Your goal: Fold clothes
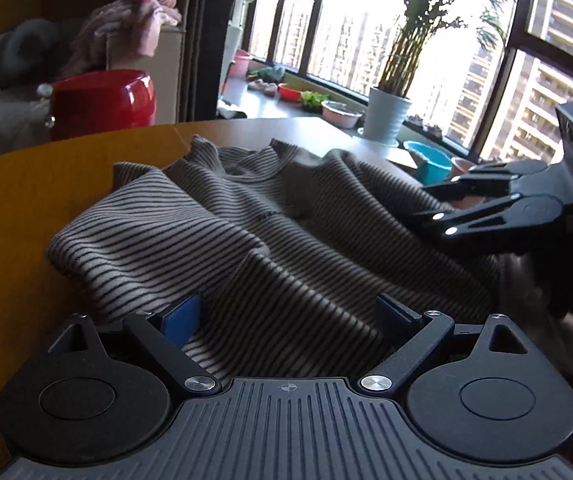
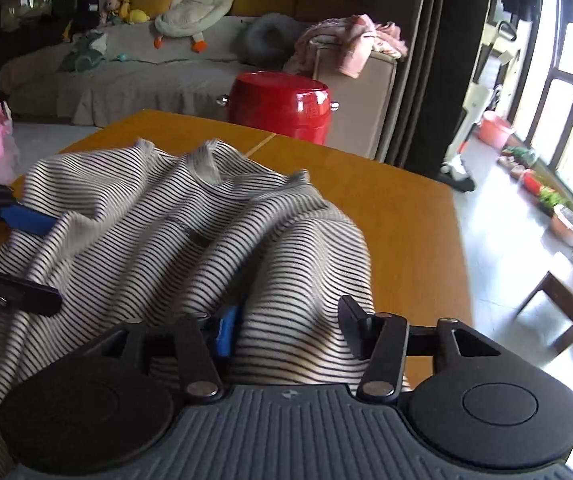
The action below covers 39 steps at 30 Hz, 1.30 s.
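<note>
Striped shirt (image 1: 246, 220) lay rumpled on the orange bench (image 1: 26, 208), collar at the far edge, its length running away from both tools. Left hand-held gripper (image 1: 290, 316) stood wide open astride the near hem, pads not pressing; right hand-held gripper (image 2: 290, 328), equally near, was parted around a cloth ridge without pinching it. No legible writing showed.

Both grippers are black: left gripper (image 1: 290, 312) and right gripper (image 2: 286, 326) have ribbed grey bodies, round discs, silver screws and blue pads (image 1: 180, 316).
</note>
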Tool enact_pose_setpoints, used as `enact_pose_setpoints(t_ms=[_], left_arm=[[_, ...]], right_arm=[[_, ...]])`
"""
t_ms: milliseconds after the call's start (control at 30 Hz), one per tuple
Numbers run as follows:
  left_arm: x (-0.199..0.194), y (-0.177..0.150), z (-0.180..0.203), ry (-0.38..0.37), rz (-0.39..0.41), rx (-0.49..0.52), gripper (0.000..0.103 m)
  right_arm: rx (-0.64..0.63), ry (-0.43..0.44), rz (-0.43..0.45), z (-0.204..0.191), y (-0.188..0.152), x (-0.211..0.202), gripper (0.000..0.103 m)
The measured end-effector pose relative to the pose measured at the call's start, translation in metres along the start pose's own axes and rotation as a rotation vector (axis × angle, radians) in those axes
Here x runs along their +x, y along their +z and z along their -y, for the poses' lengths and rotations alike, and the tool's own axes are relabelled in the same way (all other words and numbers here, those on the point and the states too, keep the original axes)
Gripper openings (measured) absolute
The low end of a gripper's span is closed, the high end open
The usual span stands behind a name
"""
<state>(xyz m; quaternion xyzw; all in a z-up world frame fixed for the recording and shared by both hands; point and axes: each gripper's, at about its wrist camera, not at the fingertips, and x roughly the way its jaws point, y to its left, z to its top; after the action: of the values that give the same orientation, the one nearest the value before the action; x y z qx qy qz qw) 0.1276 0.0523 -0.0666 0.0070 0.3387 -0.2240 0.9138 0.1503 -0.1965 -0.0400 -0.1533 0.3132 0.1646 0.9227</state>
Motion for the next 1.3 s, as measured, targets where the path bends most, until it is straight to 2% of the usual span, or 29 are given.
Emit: enact_pose_setpoints(t_ms=[33, 100, 133, 167, 233, 267, 333, 433, 467, 567, 733, 800, 867, 900, 967, 1033, 1100, 1167, 1200, 1267, 1300], left_arm=[[-0.003, -0.002, -0.003, 0.005, 0.001, -0.008, 0.095], [-0.008, -0.005, -0.008, 0.014, 0.004, -0.026, 0.095], [-0.008, -0.005, -0.009, 0.013, 0.004, -0.038, 0.095], [-0.007, -0.005, -0.008, 0.016, 0.004, -0.04, 0.096], [-0.006, -0.006, -0.007, 0.023, 0.004, -0.043, 0.097], [-0.006, -0.006, -0.006, 0.027, 0.004, -0.037, 0.097], [-0.007, -0.007, -0.006, 0.03, 0.003, -0.038, 0.097], [-0.01, -0.009, -0.008, 0.033, 0.004, -0.052, 0.097], [-0.012, -0.01, -0.008, 0.042, 0.003, -0.045, 0.097], [-0.016, -0.013, -0.008, 0.068, -0.002, -0.025, 0.097], [-0.035, -0.008, -0.015, 0.055, 0.023, -0.067, 0.097], [-0.047, -0.004, -0.016, 0.06, 0.043, -0.075, 0.097], [-0.06, 0.0, -0.017, 0.066, 0.062, -0.084, 0.097], [-0.065, 0.003, -0.02, 0.078, 0.072, -0.091, 0.097], [-0.074, 0.006, -0.023, 0.1, 0.089, -0.102, 0.098], [-0.083, 0.009, -0.024, 0.123, 0.107, -0.112, 0.099], [-0.091, 0.01, -0.026, 0.139, 0.124, -0.126, 0.099], [-0.098, 0.009, -0.027, 0.143, 0.137, -0.138, 0.1], [-0.101, 0.008, -0.028, 0.144, 0.145, -0.139, 0.1], [-0.108, 0.007, -0.028, 0.141, 0.158, -0.138, 0.101], [-0.111, 0.006, -0.029, 0.137, 0.165, -0.138, 0.101]], right_arm=[[0.017, -0.018, -0.008, 0.007, -0.002, 0.0, 0.069], [0.117, 0.026, -0.036, 0.027, -0.003, 0.002, 0.066], [0.153, 0.069, -0.04, 0.033, -0.003, 0.004, 0.037], [0.153, 0.078, -0.032, 0.035, -0.001, 0.004, 0.02], [0.056, -0.058, 0.036, 0.032, 0.009, 0.002, 0.016], [0.028, -0.105, 0.05, 0.034, 0.013, 0.004, 0.016], [0.032, -0.13, 0.032, 0.044, 0.019, 0.016, 0.016], [0.109, -0.064, -0.045, 0.058, 0.013, 0.037, 0.016], [0.115, -0.062, -0.052, 0.059, 0.01, 0.04, 0.022], [0.106, -0.101, -0.038, 0.058, 0.007, 0.035, 0.032], [0.144, -0.089, 0.009, 0.059, 0.004, 0.003, 0.035], [0.185, -0.015, 0.055, 0.053, 0.007, -0.02, 0.035], [0.212, 0.118, 0.088, 0.042, 0.011, -0.043, 0.036], [0.214, 0.205, 0.081, 0.031, 0.011, -0.05, 0.037], [0.214, 0.393, 0.041, 0.005, 0.008, -0.058, 0.051], [0.211, 0.552, -0.005, -0.02, 0.004, -0.064, 0.056], [0.202, 0.618, -0.071, -0.045, -0.004, -0.061, 0.056], [0.182, 0.636, -0.133, -0.066, -0.014, -0.057, 0.056], [0.155, 0.629, -0.151, -0.076, -0.019, -0.057, 0.051], [0.057, 0.589, -0.122, -0.091, -0.018, -0.066, 0.01], [0.022, 0.571, -0.087, -0.094, -0.013, -0.072, 0.009]])
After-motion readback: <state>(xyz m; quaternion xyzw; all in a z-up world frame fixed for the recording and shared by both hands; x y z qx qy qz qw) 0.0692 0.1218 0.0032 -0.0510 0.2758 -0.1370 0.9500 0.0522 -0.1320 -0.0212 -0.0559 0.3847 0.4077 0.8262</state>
